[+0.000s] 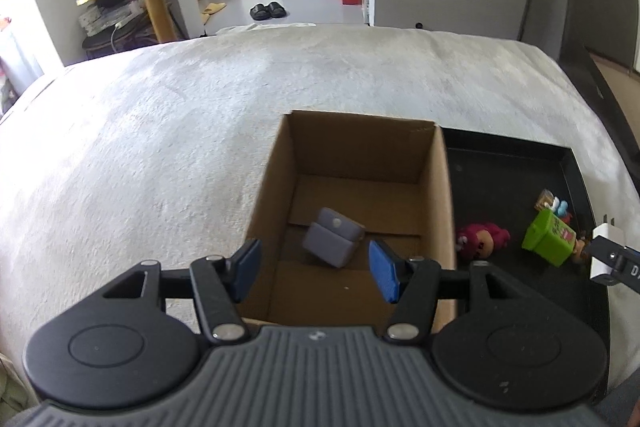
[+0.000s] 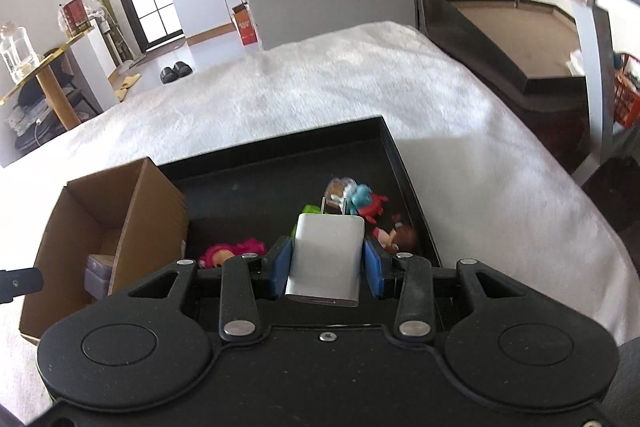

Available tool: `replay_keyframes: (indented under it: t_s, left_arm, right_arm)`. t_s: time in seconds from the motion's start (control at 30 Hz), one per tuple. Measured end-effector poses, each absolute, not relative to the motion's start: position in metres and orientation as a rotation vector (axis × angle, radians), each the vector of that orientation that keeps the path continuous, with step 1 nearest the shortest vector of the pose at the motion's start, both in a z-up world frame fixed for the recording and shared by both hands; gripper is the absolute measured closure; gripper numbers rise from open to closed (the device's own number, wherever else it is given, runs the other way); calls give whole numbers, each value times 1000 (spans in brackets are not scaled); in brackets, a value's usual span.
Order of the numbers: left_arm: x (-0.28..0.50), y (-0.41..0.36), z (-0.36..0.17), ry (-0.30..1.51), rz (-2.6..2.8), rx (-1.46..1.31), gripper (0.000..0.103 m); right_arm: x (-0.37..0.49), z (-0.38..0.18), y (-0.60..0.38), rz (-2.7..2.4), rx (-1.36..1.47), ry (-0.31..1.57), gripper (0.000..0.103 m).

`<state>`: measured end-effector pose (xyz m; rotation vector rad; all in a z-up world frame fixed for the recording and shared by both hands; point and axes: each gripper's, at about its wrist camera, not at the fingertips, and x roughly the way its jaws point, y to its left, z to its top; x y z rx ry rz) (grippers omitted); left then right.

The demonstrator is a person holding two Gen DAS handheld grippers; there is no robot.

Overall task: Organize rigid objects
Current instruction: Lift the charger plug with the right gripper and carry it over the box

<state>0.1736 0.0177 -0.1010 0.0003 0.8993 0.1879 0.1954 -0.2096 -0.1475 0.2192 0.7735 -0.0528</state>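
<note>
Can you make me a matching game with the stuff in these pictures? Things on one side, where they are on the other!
Things:
1. white charger
2. grey case
3. pink plush toy
4. left tongs

Places or states:
A. lying in the black tray
B. open, holding nothing
C. squeezed in the right tongs
D. inside the cardboard box

Pairs: 1-C, 2-D, 3-A, 4-B

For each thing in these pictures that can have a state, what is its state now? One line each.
left gripper: open, empty, above the box.
right gripper: shut on the white charger.
white charger: held, prongs pointing away.
cardboard box: open, holding the grey case.
grey case: lying tilted in the box.
black tray: holding small toys.
green toy bin: tipped, in the tray.
pink plush toy: lying in the tray.
</note>
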Motion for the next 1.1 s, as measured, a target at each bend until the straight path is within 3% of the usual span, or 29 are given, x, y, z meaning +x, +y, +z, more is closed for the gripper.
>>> replay_keyframes:
  t_s: [0.67,1.1]
  left_arm:
    - [163,81,-114,868,201,-160,46]
    - [166,104,-132,875,167,-257,55]
  right_arm:
    - [195,-113,-140,-20,112,717,65]
    - [201,-108,-89,39,59,712,65]
